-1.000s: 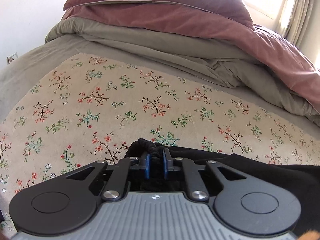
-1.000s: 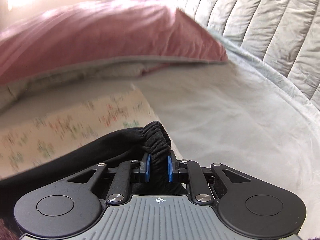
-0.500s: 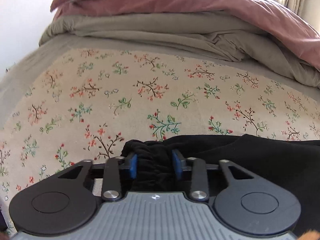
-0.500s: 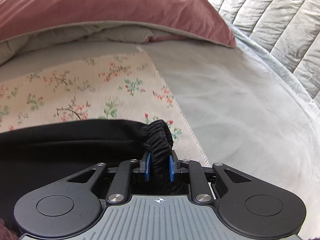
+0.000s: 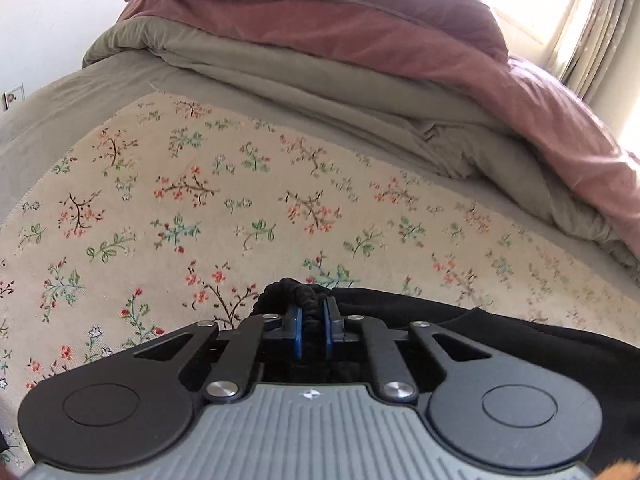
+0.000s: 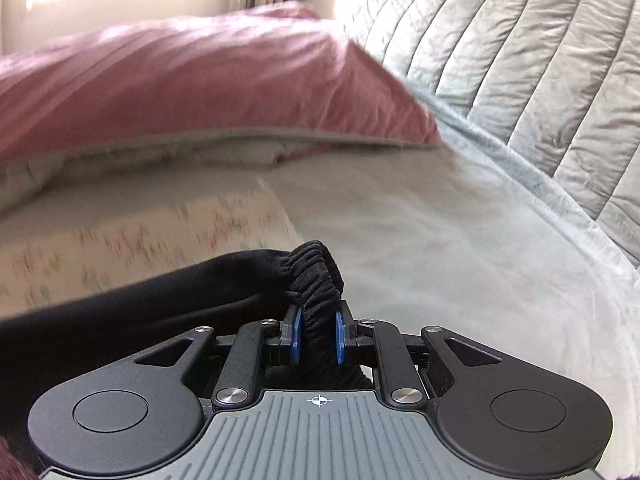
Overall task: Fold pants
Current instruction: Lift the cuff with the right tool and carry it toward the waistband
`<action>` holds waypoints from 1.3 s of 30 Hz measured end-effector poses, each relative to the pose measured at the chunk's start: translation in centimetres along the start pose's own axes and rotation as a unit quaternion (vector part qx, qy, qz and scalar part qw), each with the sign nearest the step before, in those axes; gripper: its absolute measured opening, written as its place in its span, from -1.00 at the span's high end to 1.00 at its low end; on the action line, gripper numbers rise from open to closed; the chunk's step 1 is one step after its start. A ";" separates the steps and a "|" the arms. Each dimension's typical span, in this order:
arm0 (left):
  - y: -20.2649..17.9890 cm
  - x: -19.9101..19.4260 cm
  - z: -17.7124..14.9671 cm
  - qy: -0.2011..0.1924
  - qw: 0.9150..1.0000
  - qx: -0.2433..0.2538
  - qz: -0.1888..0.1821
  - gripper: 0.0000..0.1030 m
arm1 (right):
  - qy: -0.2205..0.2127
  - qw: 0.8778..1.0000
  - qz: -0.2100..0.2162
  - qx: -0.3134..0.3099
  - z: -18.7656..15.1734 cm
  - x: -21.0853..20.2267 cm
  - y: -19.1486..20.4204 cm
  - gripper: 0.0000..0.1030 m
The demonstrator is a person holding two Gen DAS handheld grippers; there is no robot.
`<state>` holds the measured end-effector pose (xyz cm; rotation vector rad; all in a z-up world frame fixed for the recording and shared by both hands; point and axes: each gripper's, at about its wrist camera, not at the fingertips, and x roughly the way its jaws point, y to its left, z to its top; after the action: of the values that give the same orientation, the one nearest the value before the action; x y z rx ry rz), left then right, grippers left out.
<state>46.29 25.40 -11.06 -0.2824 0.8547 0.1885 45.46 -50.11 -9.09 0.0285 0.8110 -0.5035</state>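
Note:
The black pants (image 5: 520, 344) lie over a floral cloth (image 5: 240, 208) on the bed. My left gripper (image 5: 312, 334) is shut on one gathered elastic end of the pants (image 5: 288, 292), its blue pads pinching the fabric. My right gripper (image 6: 316, 336) is shut on the other ribbed elastic end (image 6: 316, 276), which bulges up between the pads. The black fabric (image 6: 140, 304) trails off to the left in the right wrist view. Most of the pants is hidden under both grippers.
A folded grey and pink duvet (image 5: 360, 60) is piled at the far side of the bed. A pink pillow (image 6: 200, 80) and a quilted grey headboard (image 6: 520, 60) lie ahead of the right gripper. Grey sheet (image 6: 440, 240) stretches to the right.
The left gripper, open around the elastic half a second ago, has shut on it again. Both grippers have tilted up, so the views show more of the duvet and the headboard.

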 end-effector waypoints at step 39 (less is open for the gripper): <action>12.1 -20.6 -14.7 -0.019 0.980 0.075 -0.182 -0.55 | 0.029 0.984 0.116 0.133 -24.7 -16.6 -18.9 -0.06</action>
<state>19.17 31.07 -6.50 -0.2885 0.7606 -0.2111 10.60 -54.57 -11.51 0.3827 0.7810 -0.3888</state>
